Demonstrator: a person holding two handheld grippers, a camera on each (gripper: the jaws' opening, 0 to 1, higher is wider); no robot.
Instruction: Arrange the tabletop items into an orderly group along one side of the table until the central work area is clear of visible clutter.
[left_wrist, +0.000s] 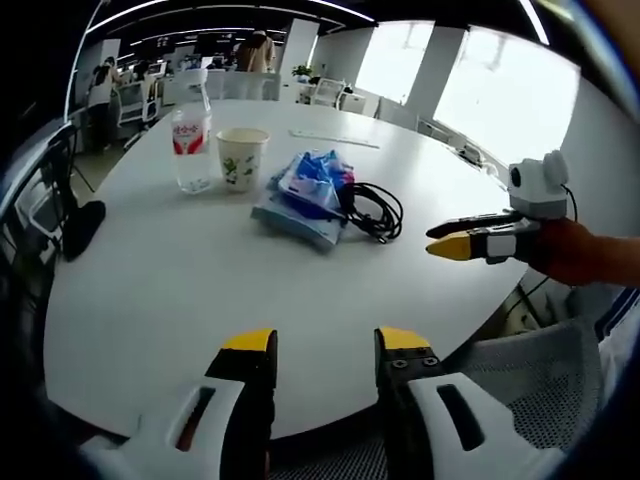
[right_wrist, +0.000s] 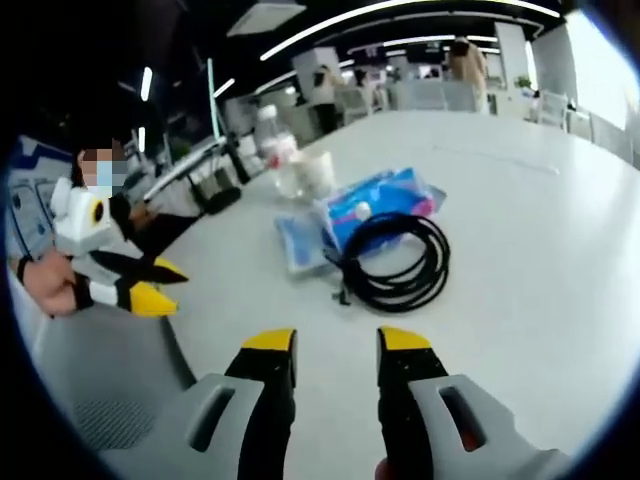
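On the round white table (left_wrist: 150, 320) a clear water bottle (left_wrist: 191, 135) with a red label stands beside a printed paper cup (left_wrist: 242, 158). Right of them lies a pile of blue packets (left_wrist: 308, 195), touching a coiled black cable (left_wrist: 375, 210). My left gripper (left_wrist: 326, 345) hovers open over the near table edge, holding nothing. My right gripper (left_wrist: 436, 241), held by a hand, comes in from the right near the cable. In the right gripper view, my right gripper (right_wrist: 336, 345) is open and empty just short of the cable (right_wrist: 395, 260), with packets (right_wrist: 385, 205), cup (right_wrist: 315, 172) and bottle (right_wrist: 272, 140) behind. The left gripper (right_wrist: 168, 287) is at the left, jaws apart.
A thin pale strip (left_wrist: 335, 138) lies on the far side of the table. A dark object (left_wrist: 80, 225) sits off the table's left edge. A grey mesh chair (left_wrist: 560, 370) stands by the near edge. Desks, chairs and people fill the office behind.
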